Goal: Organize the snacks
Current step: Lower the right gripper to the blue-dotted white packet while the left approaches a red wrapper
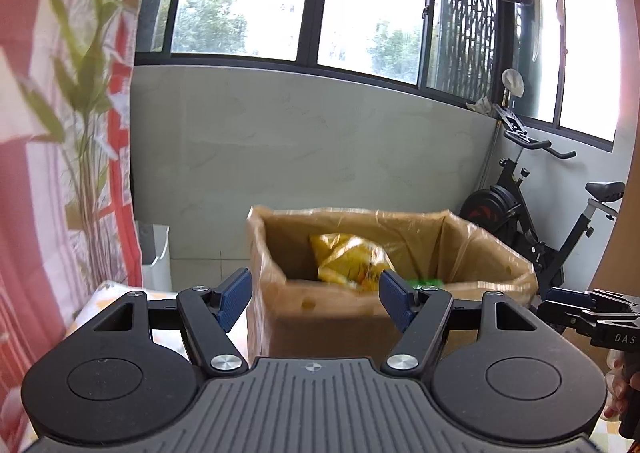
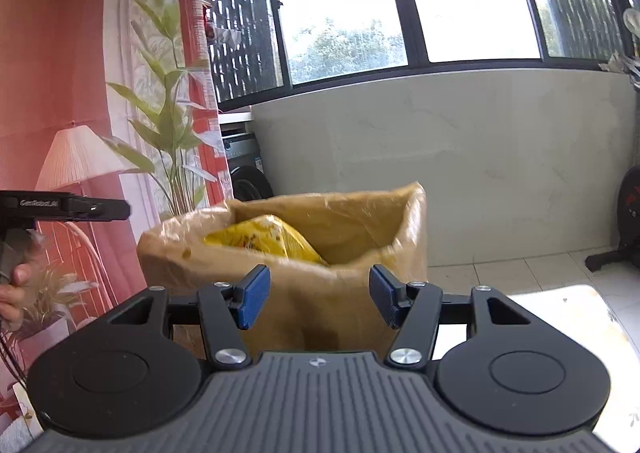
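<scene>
At left, the left gripper [image 1: 316,295], jaws apart and empty. Centre: one plastic-lined cardboard box [image 1: 340,313] holding one crumpled yellow snack bag [image 1: 352,257]. At right, the right gripper [image 2: 316,295], likewise spread, gripping nothing.

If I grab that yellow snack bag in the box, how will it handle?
The yellow bag looks crinkled and puffy, so probably light and floppy, sagging if pinched by one corner. Its glossy film may be slippery. It leans loosely inside the lined cardboard box, so it would likely shift when nudged.
</scene>
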Action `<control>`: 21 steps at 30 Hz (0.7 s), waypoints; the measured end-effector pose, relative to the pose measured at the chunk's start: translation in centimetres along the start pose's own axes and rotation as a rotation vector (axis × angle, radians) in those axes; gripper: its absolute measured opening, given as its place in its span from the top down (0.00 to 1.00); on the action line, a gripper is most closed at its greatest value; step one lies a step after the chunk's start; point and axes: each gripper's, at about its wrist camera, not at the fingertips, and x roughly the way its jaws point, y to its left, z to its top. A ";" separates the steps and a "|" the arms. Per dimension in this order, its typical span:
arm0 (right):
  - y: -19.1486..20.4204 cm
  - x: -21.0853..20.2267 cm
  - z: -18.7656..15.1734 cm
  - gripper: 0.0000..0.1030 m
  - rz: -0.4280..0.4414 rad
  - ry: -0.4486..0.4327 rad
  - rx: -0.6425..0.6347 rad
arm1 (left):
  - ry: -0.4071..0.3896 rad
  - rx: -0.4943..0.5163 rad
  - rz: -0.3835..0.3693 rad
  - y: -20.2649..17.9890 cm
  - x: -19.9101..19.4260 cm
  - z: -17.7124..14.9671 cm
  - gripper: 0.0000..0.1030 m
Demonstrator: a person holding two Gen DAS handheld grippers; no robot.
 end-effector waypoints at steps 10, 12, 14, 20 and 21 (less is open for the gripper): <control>-0.3 0.3 -5.5 0.41 -0.023 0.160 -0.009 | 0.136 -0.122 0.023 1.3 1.2 -6.2 0.30; -0.4 1.1 -6.6 0.41 -0.027 0.203 -0.008 | 0.159 -0.120 0.027 1.1 1.6 -7.1 0.31; -0.3 2.4 -7.9 0.41 -0.034 0.264 -0.016 | 0.179 -0.124 0.029 1.0 2.0 -7.8 0.31; 0.2 5.6 -10.8 0.41 -0.003 0.395 -0.099 | 0.250 -0.148 0.039 0.9 2.8 -9.7 0.31; 0.3 5.8 -11.0 0.41 -0.001 0.402 -0.121 | 0.260 -0.155 0.041 0.9 2.9 -10.0 0.31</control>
